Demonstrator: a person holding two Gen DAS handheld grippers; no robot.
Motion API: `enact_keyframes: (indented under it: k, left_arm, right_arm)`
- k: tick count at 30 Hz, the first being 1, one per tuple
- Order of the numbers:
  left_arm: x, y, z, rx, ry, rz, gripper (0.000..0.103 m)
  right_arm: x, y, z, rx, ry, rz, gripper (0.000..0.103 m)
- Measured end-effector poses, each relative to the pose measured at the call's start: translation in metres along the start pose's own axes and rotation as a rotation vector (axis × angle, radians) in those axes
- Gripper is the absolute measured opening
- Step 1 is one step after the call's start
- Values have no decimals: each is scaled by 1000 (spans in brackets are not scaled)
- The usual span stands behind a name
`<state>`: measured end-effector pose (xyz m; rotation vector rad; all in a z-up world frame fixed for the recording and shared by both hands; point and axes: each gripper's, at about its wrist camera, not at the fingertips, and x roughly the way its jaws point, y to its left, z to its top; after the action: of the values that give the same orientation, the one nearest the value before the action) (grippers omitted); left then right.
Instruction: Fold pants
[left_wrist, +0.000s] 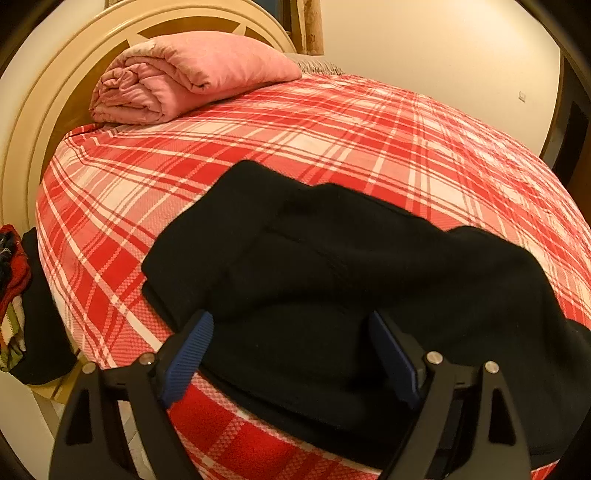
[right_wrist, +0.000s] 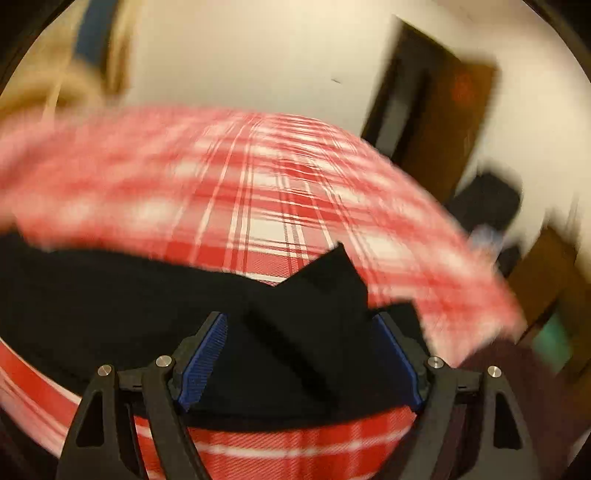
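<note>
Black pants (left_wrist: 332, 258) lie bunched in folds on the red plaid bed (left_wrist: 295, 129), close to its near edge. My left gripper (left_wrist: 290, 321) hovers over their near part, its blue pads wide apart and pressing on nothing. In the blurred right wrist view the pants (right_wrist: 110, 295) stretch off to the left across the bed (right_wrist: 258, 229). A pointed flap of black cloth stands up between the fingers of my right gripper (right_wrist: 301, 319). Those jaws are spread wide, and the cloth lies loose between them.
A rolled pink blanket (left_wrist: 184, 77) rests at the cream headboard (left_wrist: 55, 74). A heap of coloured clothes (left_wrist: 14, 288) sits beside the bed at the left. A dark door (right_wrist: 436, 122) and a dark bag (right_wrist: 487, 199) are beyond the bed's right side.
</note>
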<state>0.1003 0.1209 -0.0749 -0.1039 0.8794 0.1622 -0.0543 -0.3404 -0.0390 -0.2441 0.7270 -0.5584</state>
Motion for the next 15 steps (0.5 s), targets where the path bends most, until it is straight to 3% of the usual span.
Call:
enact_keyframes:
  k: [2, 3, 5, 6, 7, 9, 15]
  left_arm:
    - [-1, -1, 0, 6, -4, 8, 89]
    - [-1, -1, 0, 4, -4, 12, 90]
    - [0, -1, 0, 1, -2, 15, 90]
    - [0, -1, 0, -1, 0, 15, 90]
    - [0, -1, 0, -1, 0, 15, 90]
    - [0, -2, 0, 2, 0, 20, 91]
    - [0, -2, 1, 4, 0, 27, 92]
  right_arm:
    - [15, 25, 0, -155, 15, -57, 79]
    - [25, 31, 1, -190, 29, -84, 72]
    - [42, 30, 2, -179, 77, -112, 52]
    - [49, 23, 2, -142, 98, -95, 37]
    - [54, 14, 3, -92, 116, -70, 20]
    - [57, -10, 1, 18, 144, -23, 9]
    - [21, -128, -34, 597, 61, 108, 9]
